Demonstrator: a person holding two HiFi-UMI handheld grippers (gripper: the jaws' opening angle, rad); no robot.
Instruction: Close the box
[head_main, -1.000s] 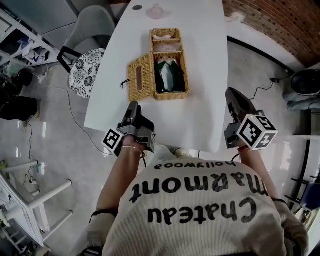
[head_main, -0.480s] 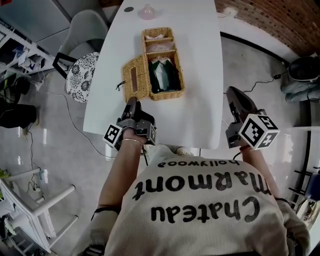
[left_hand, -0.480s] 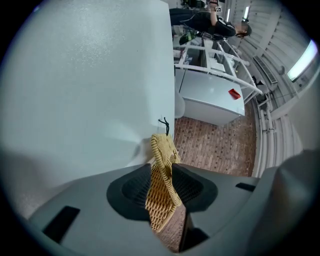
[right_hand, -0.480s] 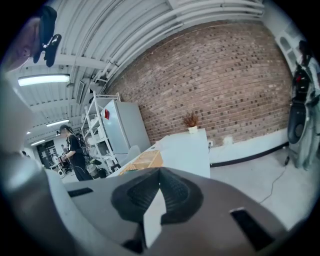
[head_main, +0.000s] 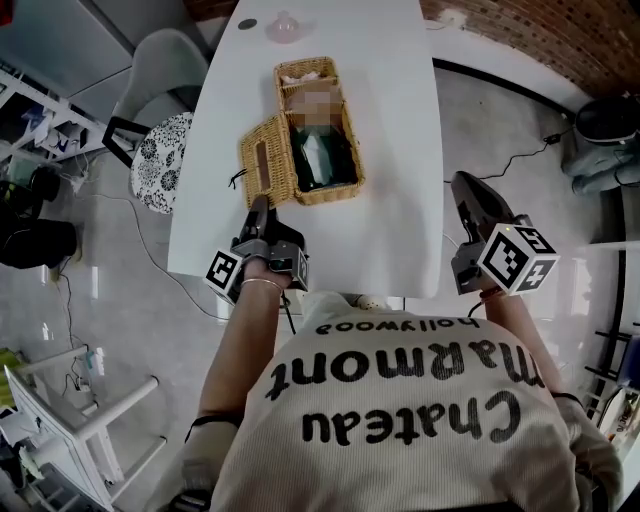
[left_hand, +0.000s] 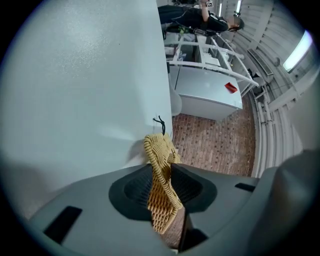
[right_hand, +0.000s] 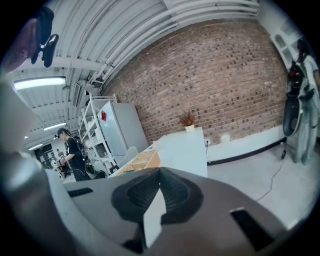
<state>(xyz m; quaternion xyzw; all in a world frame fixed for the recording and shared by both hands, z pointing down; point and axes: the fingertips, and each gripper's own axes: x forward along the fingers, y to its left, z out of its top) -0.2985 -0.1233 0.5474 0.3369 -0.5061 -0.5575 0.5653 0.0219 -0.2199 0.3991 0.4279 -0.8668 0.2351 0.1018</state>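
On the white table (head_main: 400, 220), the wicker box (head_main: 330, 193) is laid lengthwise, lid (head_main: 265, 160) swung left. The lid is received, unclamped, between the closing jaws of the left gripper (head_main: 261, 204); the right gripper (head_main: 462, 186) is held aside, slightly parted, empty.

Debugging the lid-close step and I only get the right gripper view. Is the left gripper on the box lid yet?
Observer: Left gripper view: the wicker lid stands edge-on between the jaws of the left gripper, which are closing; the pads don't look clamped yet.
Operator: Where is the lid sitting?
Observer: Head view: swung open on the left side of the box.
Operator: Right gripper anywhere near it?
Observer: No, the right gripper hangs past the right edge of the white table, apart from the box.
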